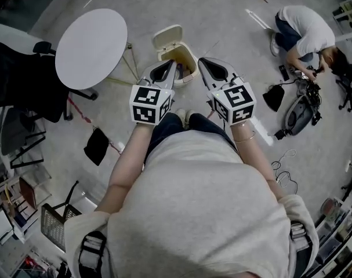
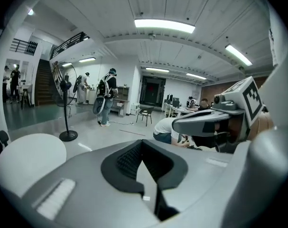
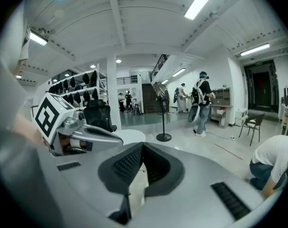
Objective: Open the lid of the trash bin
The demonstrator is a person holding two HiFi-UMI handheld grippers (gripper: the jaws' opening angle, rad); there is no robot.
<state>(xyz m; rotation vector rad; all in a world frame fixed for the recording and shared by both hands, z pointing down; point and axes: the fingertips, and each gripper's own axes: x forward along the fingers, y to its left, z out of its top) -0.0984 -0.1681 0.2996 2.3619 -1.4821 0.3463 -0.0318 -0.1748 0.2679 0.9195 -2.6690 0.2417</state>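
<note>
Bin (image 1: 187,54) stands on the floor just ahead of the person's feet, between the two gripper tips, with its cream lid (image 1: 167,39) already up and tilted back. Something dark lies inside; too small to tell what.

Far left: black chair (image 1: 13,74), then a round white table (image 1: 91,48), and a black bag (image 1: 96,145) on the floor nearer the person.

Left gripper (image 1: 172,63) (image 2: 143,144) points at the bin's near rim. Its fingers meet at the tips and hold nothing.

Right gripper (image 1: 202,61) (image 3: 143,146) is just beside the bin's right edge. Its fingers are also together at the tips and empty, with a cream surface showing through the gap behind them.

Far right: a crouching person (image 1: 303,30) in a white shirt, well apart from the bin.
</note>
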